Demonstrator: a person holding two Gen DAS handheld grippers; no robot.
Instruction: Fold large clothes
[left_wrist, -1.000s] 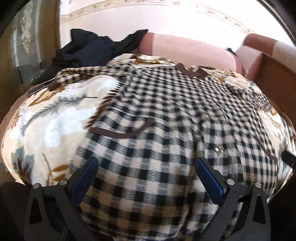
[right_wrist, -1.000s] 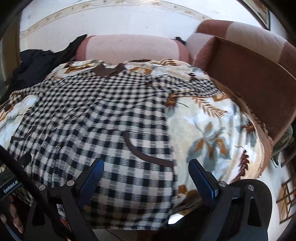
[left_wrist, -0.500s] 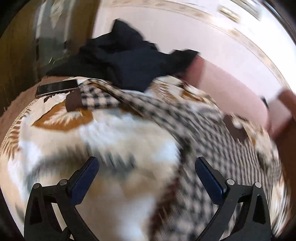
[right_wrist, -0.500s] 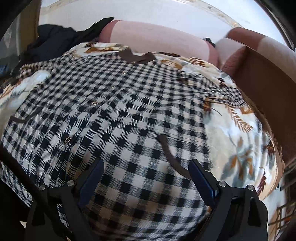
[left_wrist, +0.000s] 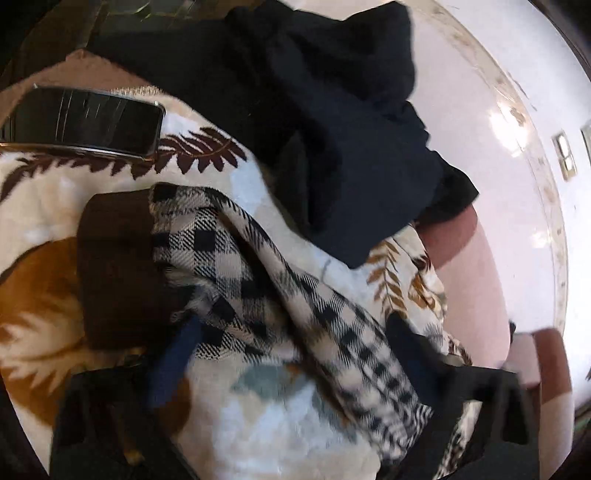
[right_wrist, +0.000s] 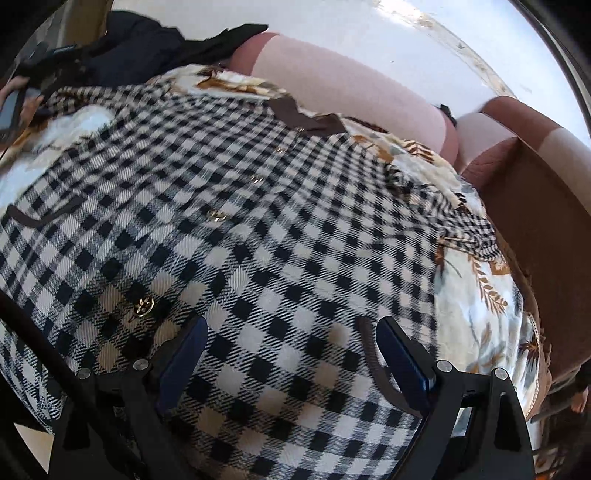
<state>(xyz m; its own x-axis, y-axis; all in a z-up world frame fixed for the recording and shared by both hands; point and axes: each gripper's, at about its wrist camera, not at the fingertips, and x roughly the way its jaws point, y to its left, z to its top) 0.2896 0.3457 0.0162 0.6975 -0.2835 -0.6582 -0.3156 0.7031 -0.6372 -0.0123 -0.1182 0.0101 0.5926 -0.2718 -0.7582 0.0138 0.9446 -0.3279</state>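
On the floral blanket (left_wrist: 258, 435), left hand-held gripper (left_wrist: 291, 354) closing around checked sleeve (left_wrist: 280, 295), right hand-held gripper (right_wrist: 291, 350) spread wide, empty.

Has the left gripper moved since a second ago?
Yes. The left gripper has swung from the checked coat's front out to its sleeve with the brown cuff, closer to the phone. Its jaws are closing around the sleeve.

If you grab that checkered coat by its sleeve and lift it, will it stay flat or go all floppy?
Probably floppy: the checkered coat already drapes over the blanket, and its sleeve lies in soft folds. It looks thick and woven, so likely fairly heavy, and the body would trail behind.
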